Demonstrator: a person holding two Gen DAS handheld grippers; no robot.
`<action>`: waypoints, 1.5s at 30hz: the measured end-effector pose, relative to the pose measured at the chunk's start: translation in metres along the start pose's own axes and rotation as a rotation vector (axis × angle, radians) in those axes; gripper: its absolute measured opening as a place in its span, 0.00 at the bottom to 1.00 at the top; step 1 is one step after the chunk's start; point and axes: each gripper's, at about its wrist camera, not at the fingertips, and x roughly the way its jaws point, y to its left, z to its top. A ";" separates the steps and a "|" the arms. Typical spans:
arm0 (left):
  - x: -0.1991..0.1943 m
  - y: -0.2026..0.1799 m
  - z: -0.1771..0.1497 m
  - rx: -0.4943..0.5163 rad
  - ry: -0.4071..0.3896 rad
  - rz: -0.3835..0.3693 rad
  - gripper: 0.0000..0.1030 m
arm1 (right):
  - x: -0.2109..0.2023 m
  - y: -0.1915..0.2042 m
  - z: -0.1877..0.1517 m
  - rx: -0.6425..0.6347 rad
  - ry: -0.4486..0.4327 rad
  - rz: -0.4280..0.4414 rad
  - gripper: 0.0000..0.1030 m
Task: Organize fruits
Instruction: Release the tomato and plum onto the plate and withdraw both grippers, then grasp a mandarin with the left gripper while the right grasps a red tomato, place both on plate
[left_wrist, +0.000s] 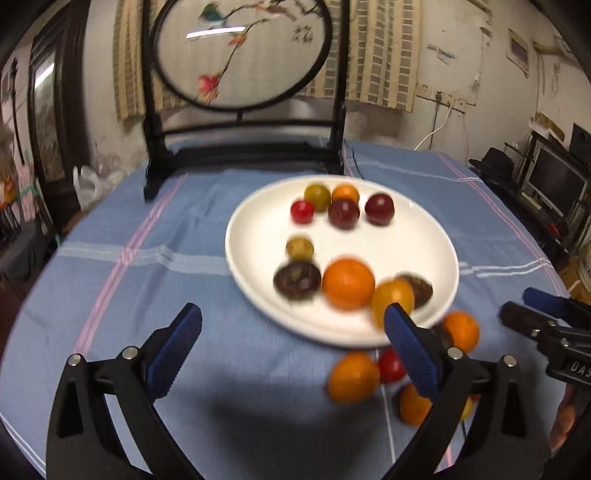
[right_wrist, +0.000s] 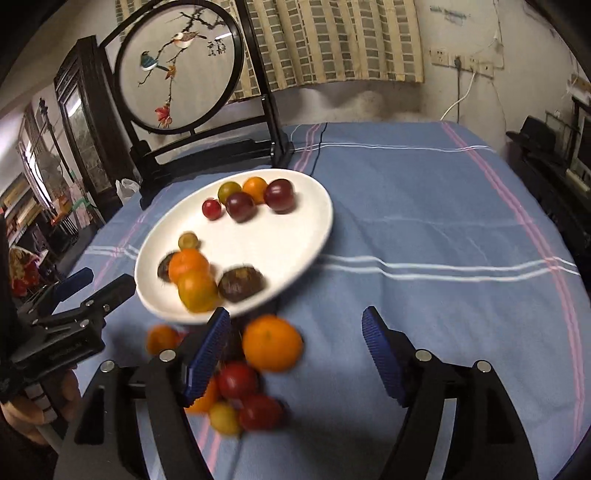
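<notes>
A white plate (left_wrist: 406, 236) (right_wrist: 295, 229) on the blue cloth holds several fruits: oranges (left_wrist: 348, 283), dark plums (left_wrist: 379, 209) (right_wrist: 279, 195), a red tomato (left_wrist: 302, 211), greenish fruits (left_wrist: 300, 248) and dark brown ones (right_wrist: 241, 283). Loose fruits lie on the cloth by the plate's near edge: oranges (left_wrist: 354, 376) (right_wrist: 272, 342), red tomatoes (right_wrist: 236, 380) and a small yellow fruit (right_wrist: 224, 417). My left gripper (left_wrist: 291, 350) is open and empty, in front of the plate. My right gripper (right_wrist: 295, 356) is open and empty above the loose fruits; it also shows at the left wrist view's right edge (left_wrist: 543, 314).
A black-framed round embroidered screen (left_wrist: 240, 51) (right_wrist: 177, 70) stands at the table's far side behind the plate. The blue checked cloth (right_wrist: 443, 221) covers the table. Furniture and shelves line the room at left and right.
</notes>
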 end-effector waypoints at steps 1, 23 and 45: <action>-0.001 0.004 -0.006 -0.017 0.000 -0.002 0.94 | -0.007 0.000 -0.008 -0.034 -0.015 -0.045 0.73; 0.021 0.032 -0.029 -0.154 0.157 -0.130 0.94 | 0.013 0.036 -0.063 -0.244 0.165 -0.073 0.41; 0.019 0.019 -0.032 -0.085 0.163 -0.128 0.94 | 0.013 0.032 -0.044 -0.146 0.089 -0.029 0.28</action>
